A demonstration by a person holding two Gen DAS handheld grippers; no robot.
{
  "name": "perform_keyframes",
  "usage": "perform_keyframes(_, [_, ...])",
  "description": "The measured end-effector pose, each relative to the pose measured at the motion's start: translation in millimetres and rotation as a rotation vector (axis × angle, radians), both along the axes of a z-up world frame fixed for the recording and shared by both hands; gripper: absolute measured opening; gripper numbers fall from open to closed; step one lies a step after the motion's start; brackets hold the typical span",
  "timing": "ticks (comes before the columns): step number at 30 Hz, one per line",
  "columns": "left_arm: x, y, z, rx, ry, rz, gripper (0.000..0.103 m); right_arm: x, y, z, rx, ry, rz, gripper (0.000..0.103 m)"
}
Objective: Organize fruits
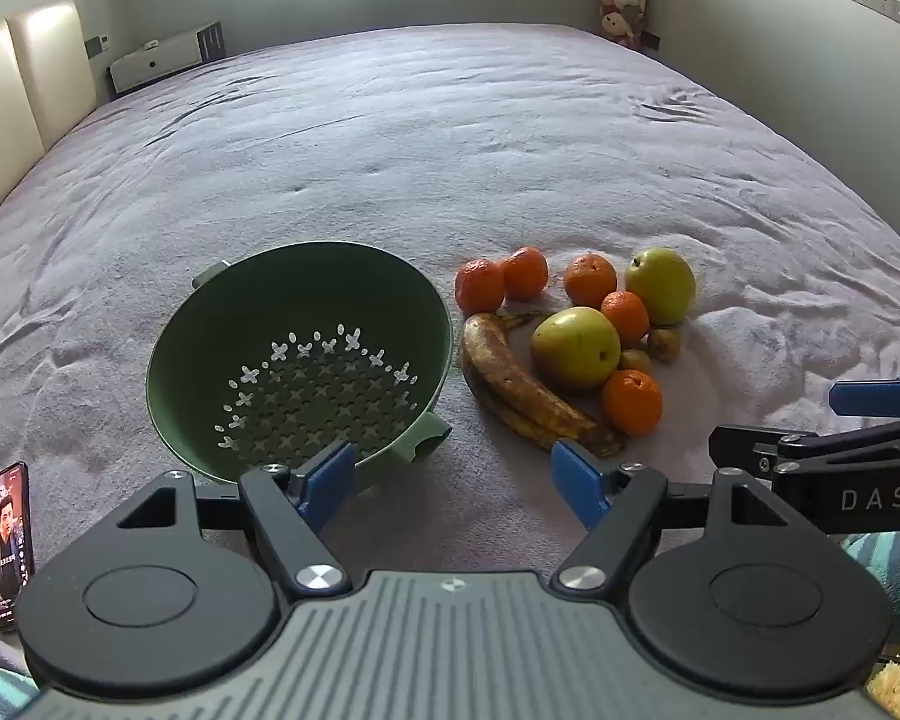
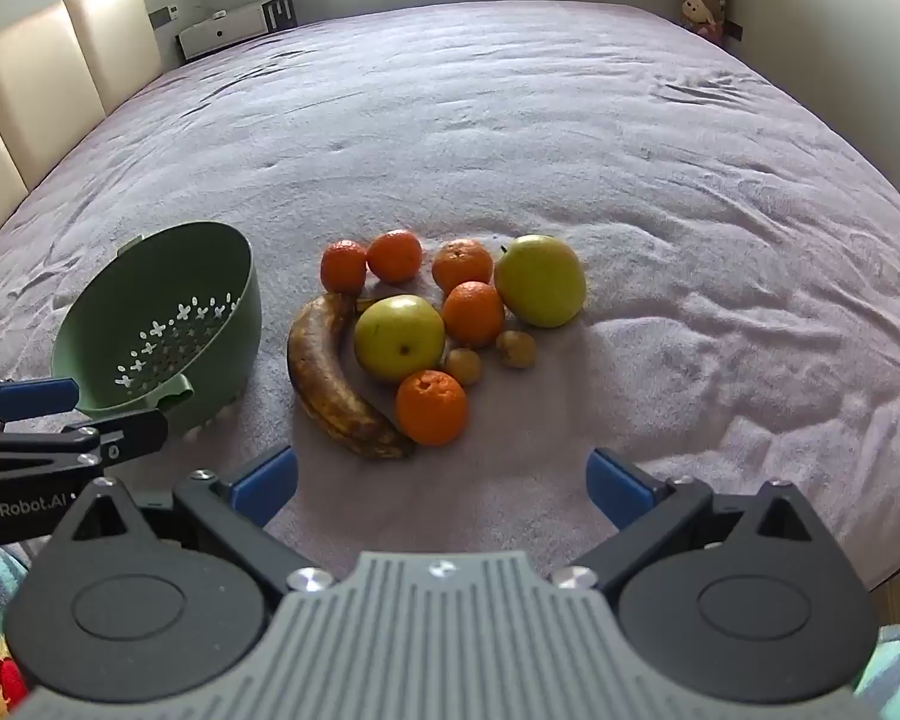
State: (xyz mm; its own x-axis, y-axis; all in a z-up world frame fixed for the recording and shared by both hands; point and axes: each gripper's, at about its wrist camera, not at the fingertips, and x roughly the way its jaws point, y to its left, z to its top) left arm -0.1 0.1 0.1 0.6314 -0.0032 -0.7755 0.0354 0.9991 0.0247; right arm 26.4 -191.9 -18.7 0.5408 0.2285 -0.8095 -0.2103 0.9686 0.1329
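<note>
Hovering above a wide bed (image 1: 450, 138) covered in a mauve, rumpled blanket, two handheld grippers point down at a pile of fruit beside a green colander (image 1: 297, 360). The left gripper (image 1: 453, 480) has its blue-padded jaws spread wide with nothing between them, just over the colander's near rim. The right gripper (image 2: 441, 483) is likewise released, its jaws standing wide apart and empty, short of the fruit. The colander sits tilted, its cross-shaped holes showing, left of the heap and just beside a heavily browned banana (image 2: 336, 381). Against the banana's inner curve lies a yellow-green apple (image 2: 399, 337); a second, larger apple (image 2: 540, 281) rests at the far right of the pile. Five mandarins are scattered through the group: two (image 2: 343, 266) (image 2: 394, 255) side by side at the back left, one (image 2: 462, 265) behind, one (image 2: 473, 313) between the apples, and one (image 2: 432, 407) nearest the camera, touching the banana's tip. Two small brownish fruits (image 2: 463, 366) (image 2: 516, 349) sit among them. A phone (image 1: 11, 546) with a lit screen lies at the blanket's near left edge.
</note>
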Motion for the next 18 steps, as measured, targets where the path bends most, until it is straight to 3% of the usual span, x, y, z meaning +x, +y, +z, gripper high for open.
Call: perform_keyframes(18, [0.0, -0.3, -0.4, 0.005, 0.004, -0.001, 0.088, 1.4, 0.6, -0.6, -0.006, 0.017, -0.014, 0.099])
